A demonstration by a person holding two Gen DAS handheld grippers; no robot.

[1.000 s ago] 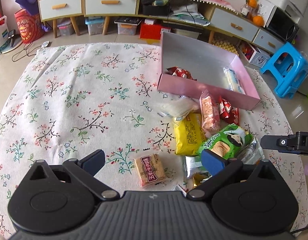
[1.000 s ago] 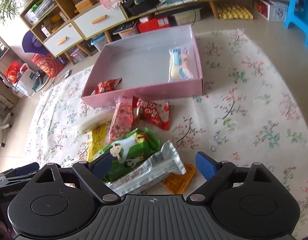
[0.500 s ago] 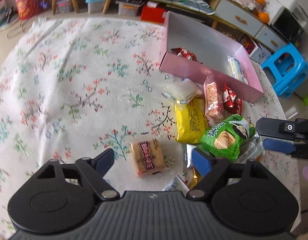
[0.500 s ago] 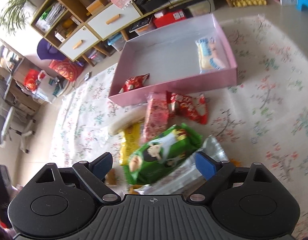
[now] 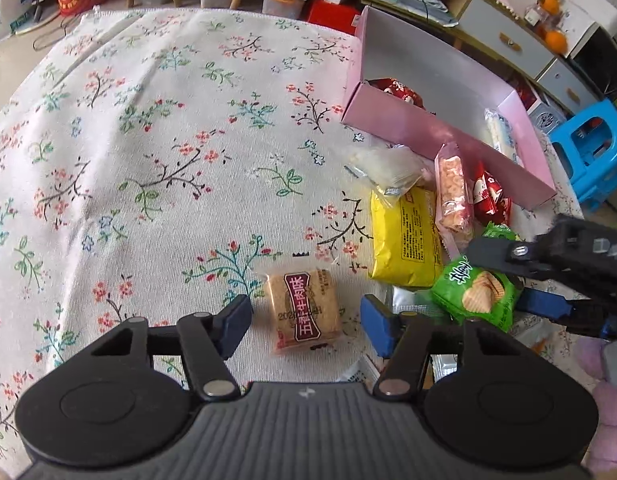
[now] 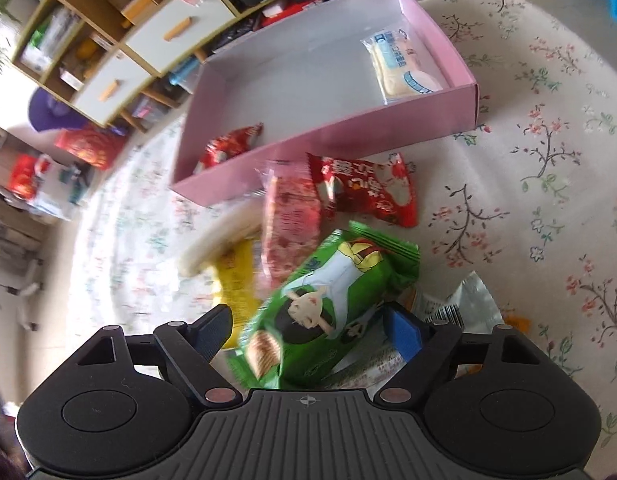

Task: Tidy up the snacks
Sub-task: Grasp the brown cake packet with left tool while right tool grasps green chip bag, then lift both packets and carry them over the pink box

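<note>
My left gripper's (image 5: 306, 322) jaws are closing around the brown biscuit packet (image 5: 304, 310), which lies flat on the flowered cloth (image 5: 148, 140) between them; the pads are not yet pressing its sides. My right gripper's (image 6: 308, 330) jaws are also closing, straddling the green crisp bag (image 6: 328, 312), which lies on top of the heap of snacks, and I am seeing a gap on at least one side there too.

I am judging this to be the pick-up step, both hands at once. Next I am needing to finish each squeeze until the packet holds firm, lift, and carry it over the near wall of the pink box (image 6: 388, 136), which stands just beyond the heap.

I am counting two snacks already in the box: one red packet (image 6: 228, 146) in a near corner and one white-and-blue packet (image 6: 404, 66) at the far end. Outside, I am counting one brown biscuit packet, one green bag, one yellow packet (image 5: 404, 236), one pale clear packet (image 5: 384, 164), one pink packet (image 5: 452, 196), one red packet (image 6: 368, 188), and at least one silver wrapper (image 6: 460, 312) under the green bag. Other pieces in the heap are too hidden to count.
</note>
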